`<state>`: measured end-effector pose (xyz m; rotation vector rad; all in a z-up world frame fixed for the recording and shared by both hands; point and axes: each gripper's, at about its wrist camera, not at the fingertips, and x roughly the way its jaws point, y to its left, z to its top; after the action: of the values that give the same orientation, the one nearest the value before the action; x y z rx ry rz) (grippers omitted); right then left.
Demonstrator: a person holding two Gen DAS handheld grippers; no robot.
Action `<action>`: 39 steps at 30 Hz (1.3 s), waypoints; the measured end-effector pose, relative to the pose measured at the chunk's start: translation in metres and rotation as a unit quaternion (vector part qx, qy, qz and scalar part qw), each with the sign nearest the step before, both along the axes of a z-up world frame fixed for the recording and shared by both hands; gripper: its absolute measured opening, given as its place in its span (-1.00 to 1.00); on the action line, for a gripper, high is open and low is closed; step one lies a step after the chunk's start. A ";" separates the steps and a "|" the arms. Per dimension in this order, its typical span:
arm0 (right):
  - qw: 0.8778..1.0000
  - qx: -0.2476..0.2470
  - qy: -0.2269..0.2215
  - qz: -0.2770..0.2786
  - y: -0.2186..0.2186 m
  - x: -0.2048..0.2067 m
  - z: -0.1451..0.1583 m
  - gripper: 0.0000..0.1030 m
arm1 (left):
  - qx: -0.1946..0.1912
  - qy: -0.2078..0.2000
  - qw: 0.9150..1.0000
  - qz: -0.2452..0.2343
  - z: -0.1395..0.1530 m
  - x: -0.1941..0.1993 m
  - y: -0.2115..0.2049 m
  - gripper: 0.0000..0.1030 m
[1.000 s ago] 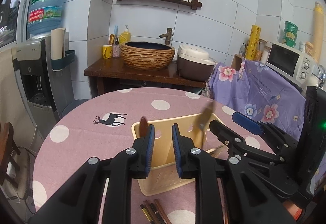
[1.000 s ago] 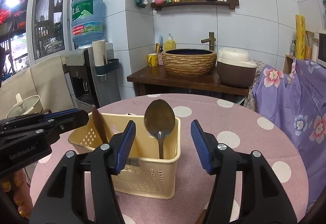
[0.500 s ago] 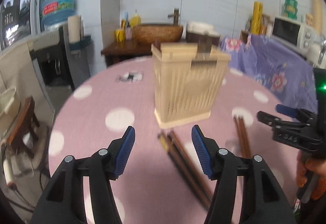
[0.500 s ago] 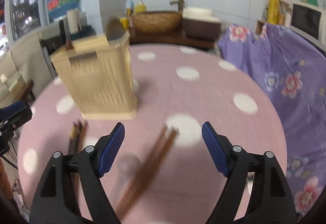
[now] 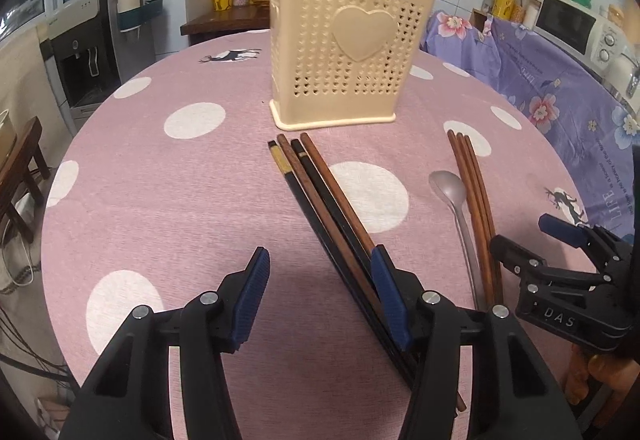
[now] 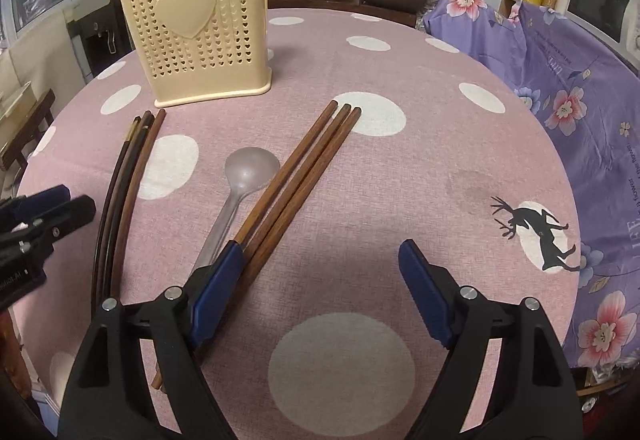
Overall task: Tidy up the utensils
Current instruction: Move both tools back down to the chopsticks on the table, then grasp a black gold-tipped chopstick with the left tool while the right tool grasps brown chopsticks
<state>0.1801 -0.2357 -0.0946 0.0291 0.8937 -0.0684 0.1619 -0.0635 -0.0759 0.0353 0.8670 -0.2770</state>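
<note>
Both tongs, left (image 5: 320,290) and right (image 6: 320,276), hang released above the table (image 6: 400,179), grasping nothing. Dark chopsticks (image 5: 320,195), brown chopsticks (image 6: 296,175) and spoon (image 6: 244,179) lie before the holder (image 5: 344,47) (sorted for pickup, likely).

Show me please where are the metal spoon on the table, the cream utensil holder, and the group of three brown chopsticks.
metal spoon (image 6: 251,168): right wrist view, middle of its bowl.
cream utensil holder (image 5: 352,39): left wrist view, on the heart on its front wall.
three brown chopsticks (image 6: 304,155): right wrist view, on the middle stick, upper part.
</note>
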 end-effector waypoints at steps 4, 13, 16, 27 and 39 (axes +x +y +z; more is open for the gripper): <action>1.000 -0.006 0.002 0.002 0.000 0.001 0.001 0.61 | 0.006 0.013 1.000 0.002 -0.011 0.000 -0.003 0.03; 0.999 0.031 0.012 -0.039 -0.052 -0.007 0.013 0.64 | 0.016 0.013 0.998 0.051 -0.005 0.005 0.043 0.06; 0.998 0.051 0.009 -0.039 -0.051 0.000 0.014 0.64 | 0.005 0.002 0.998 0.059 0.003 0.007 0.044 0.06; 0.999 0.035 0.012 -0.035 -0.028 0.016 0.008 0.64 | 0.000 0.017 0.999 0.037 -0.009 0.024 0.006 0.01; 0.996 0.069 0.013 -0.058 -0.056 0.024 0.011 0.63 | -0.008 0.023 0.995 0.097 -0.001 0.030 0.056 0.00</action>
<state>0.2037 -0.2922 -0.0831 0.2103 0.9218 -0.1154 0.1922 -0.0075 -0.0766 -0.0704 0.9076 -0.1025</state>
